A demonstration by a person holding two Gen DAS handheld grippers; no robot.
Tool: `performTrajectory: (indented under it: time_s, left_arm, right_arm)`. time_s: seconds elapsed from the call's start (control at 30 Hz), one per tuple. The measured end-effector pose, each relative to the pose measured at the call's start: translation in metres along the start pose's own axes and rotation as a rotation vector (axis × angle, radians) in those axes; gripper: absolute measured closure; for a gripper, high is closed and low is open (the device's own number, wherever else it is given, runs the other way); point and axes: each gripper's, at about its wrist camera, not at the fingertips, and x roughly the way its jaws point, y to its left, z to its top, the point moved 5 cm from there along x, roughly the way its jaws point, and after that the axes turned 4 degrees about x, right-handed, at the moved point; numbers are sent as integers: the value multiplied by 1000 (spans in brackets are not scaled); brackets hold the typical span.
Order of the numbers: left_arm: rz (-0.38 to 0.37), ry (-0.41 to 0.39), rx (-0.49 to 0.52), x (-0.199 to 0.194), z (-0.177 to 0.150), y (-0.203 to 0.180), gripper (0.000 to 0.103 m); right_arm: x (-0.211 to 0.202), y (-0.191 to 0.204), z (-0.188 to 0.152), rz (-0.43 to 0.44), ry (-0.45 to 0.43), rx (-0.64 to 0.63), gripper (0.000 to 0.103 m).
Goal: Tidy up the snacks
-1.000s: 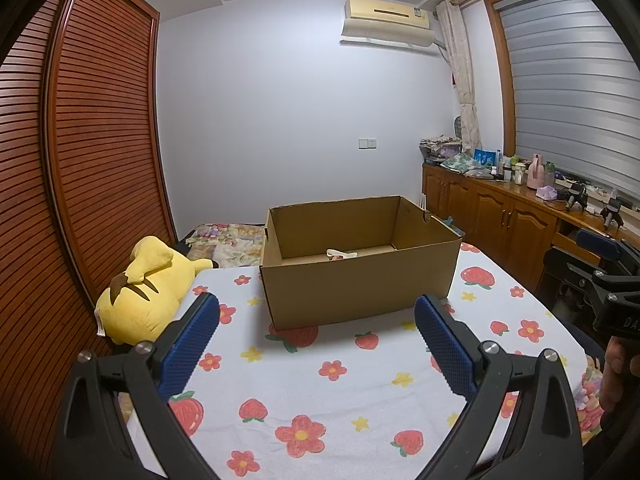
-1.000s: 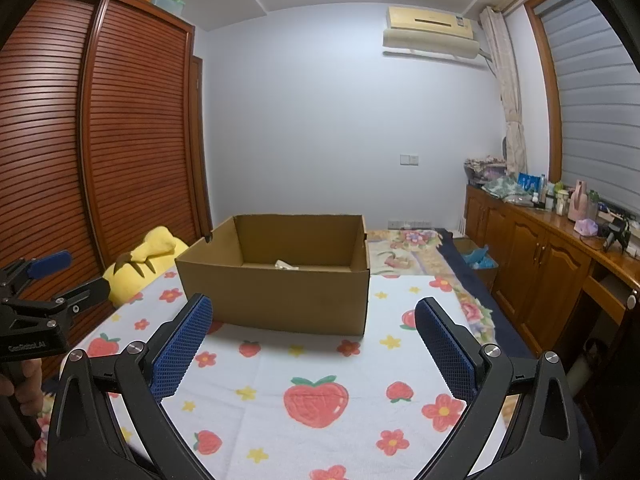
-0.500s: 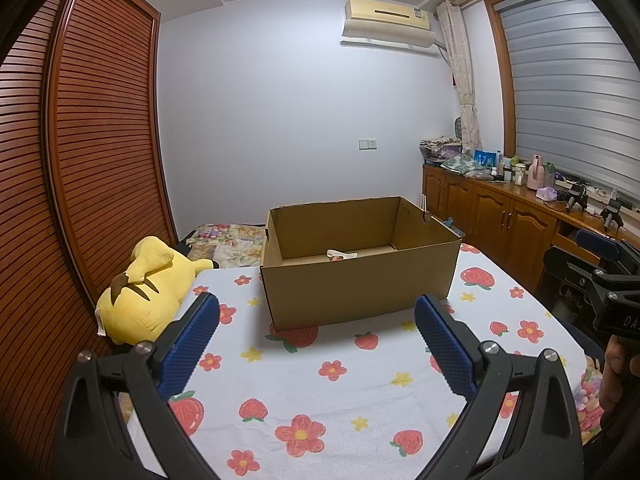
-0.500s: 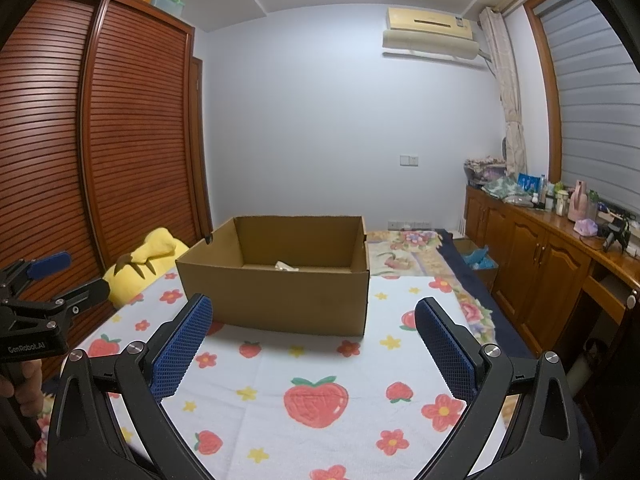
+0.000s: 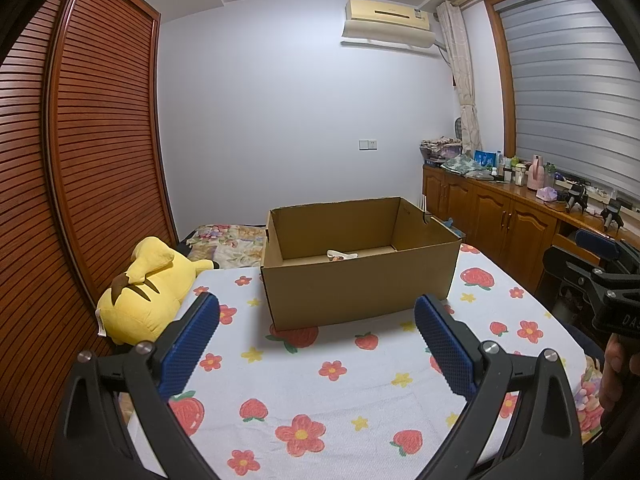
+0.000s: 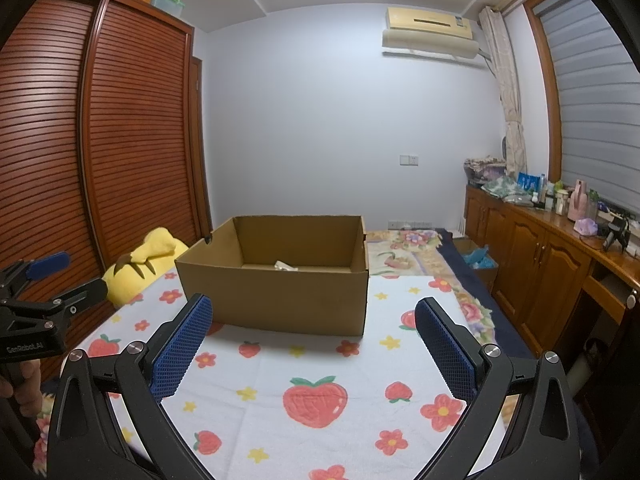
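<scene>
Nothing much has changed in the last second: the left gripper point(image 5: 316, 320) still hangs above the strawberry cloth point(image 5: 340, 400) with its blue pads point(image 5: 190, 344) spread wide and nothing between them. The right gripper point(image 6: 314, 320) is the same, wide apart and holding nothing. Both stay on the near side of the cardboard box point(image 5: 360, 280), pointing at it. Inside the box, near its back wall, lies one small white packet point(image 5: 341, 255), likely a snack. No other snacks show anywhere around the box. A yellow plush toy point(image 5: 144, 288) rests left of the box. Since nothing moved, the sorting looks either finished or not yet begun.
</scene>
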Motion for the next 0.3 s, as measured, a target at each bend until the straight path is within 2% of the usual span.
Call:
performTrajectory:
  time_s: [0.3]
  left_arm:
    - [0,0,0,0,0,0,4]
  right_arm:
    - [-1,0,0,0,-1,0,0]
